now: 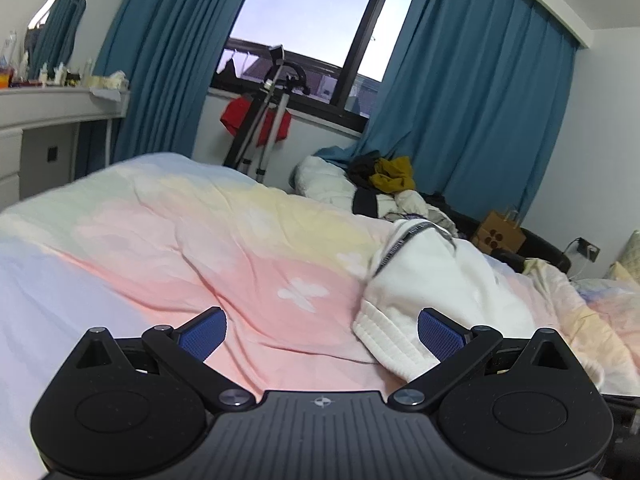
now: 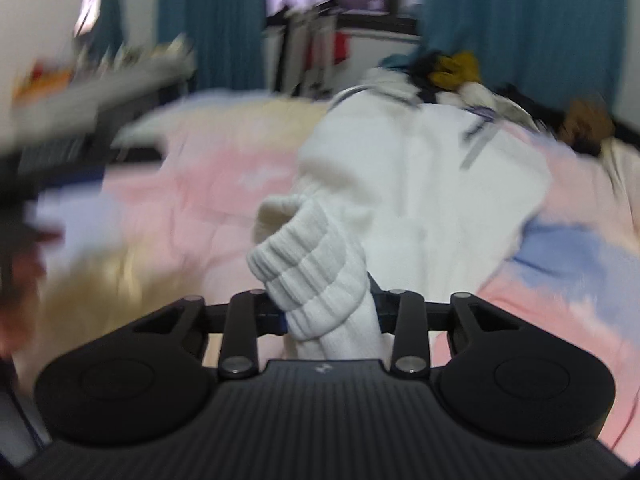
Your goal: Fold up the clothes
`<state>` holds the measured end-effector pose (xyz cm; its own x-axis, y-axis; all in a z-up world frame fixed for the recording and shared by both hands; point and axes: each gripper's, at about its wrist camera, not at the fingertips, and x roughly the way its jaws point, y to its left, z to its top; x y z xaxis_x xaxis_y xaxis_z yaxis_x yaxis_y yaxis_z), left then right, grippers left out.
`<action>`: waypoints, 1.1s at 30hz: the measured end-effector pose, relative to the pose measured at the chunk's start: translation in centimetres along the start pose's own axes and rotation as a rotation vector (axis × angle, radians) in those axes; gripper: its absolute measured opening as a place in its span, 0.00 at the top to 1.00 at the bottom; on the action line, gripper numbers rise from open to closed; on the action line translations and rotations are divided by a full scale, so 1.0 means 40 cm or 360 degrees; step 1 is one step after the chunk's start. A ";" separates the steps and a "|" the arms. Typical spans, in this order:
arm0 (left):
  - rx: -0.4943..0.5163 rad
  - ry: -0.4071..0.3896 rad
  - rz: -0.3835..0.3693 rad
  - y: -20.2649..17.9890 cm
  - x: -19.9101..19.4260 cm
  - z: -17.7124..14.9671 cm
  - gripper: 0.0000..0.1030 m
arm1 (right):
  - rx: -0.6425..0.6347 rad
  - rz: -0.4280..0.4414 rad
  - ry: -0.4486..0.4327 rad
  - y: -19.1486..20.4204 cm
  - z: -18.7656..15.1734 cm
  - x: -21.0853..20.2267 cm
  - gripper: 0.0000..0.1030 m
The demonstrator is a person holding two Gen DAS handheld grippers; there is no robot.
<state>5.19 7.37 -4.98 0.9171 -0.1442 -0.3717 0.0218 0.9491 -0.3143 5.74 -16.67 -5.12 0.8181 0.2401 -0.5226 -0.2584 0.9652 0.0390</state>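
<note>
Lighting: soft, cool daylight from the window (image 1: pixel 316 20) at the back; room moderately dim, shadows faint. Window pane bright, mildly overexposed. Left wrist view: mostly sharp, slight softness at the near bed (image 1: pixel 140 248). Right wrist view: heavy motion blur, worst at the left edge. Both: fisheye bending of curtains (image 1: pixel 472 92), dark vignette in the corners.

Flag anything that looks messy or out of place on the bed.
The white garment lies bunched, its ribbed hem clamped in the right gripper. A clothes heap sits unfolded behind it.
</note>
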 end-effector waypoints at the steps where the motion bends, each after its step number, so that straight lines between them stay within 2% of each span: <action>1: -0.0017 0.0018 -0.0024 -0.003 0.007 0.000 0.00 | 0.0100 0.0006 -0.0036 -0.026 0.004 -0.008 0.67; 4: 0.0037 0.0060 -0.0037 -0.026 0.030 -0.004 0.00 | 0.0389 0.0021 -0.0144 -0.109 0.012 -0.033 0.68; 8: 0.0328 0.0124 -0.0016 -0.093 0.087 -0.025 0.00 | 0.0748 0.0016 -0.0280 -0.226 0.005 -0.059 0.69; 10: 0.0478 0.0160 -0.0030 -0.125 0.122 -0.041 0.00 | 0.0921 0.0055 -0.0357 -0.281 -0.010 -0.070 0.70; 12: 0.0612 0.0192 -0.0046 -0.153 0.161 -0.058 0.00 | 0.0979 0.0088 -0.0383 -0.306 -0.012 -0.071 0.70; 16: 0.0768 0.0220 0.0014 -0.195 0.260 -0.086 0.01 | 0.1023 0.0120 -0.0394 -0.334 -0.014 -0.062 0.70; 21: 0.0638 0.0126 -0.0005 -0.204 0.362 -0.087 0.05 | 0.1047 0.0157 -0.0383 -0.343 -0.027 -0.045 0.70; 23: 0.0494 0.0063 -0.0015 -0.193 0.385 -0.084 0.05 | 0.1027 0.0141 -0.0369 -0.340 -0.027 -0.037 0.70; 26: 0.0337 0.0050 -0.0053 -0.173 0.405 -0.091 0.04 | 0.1042 0.0124 -0.0362 -0.344 -0.035 -0.029 0.70; 32: 0.0311 0.0186 0.0115 -0.151 0.456 -0.108 0.03 | 0.1036 0.0149 -0.0345 -0.342 -0.038 -0.019 0.70; 33: 0.0290 0.0168 0.0144 -0.146 0.458 -0.103 0.03 | 0.1003 0.0150 -0.0349 -0.332 -0.034 -0.021 0.70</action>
<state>20.21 -1.97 -13.56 0.8722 -0.0754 -0.4834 0.0216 0.9930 -0.1159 7.79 -29.84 -6.35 0.9092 0.2778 -0.3102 -0.0392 0.7988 0.6004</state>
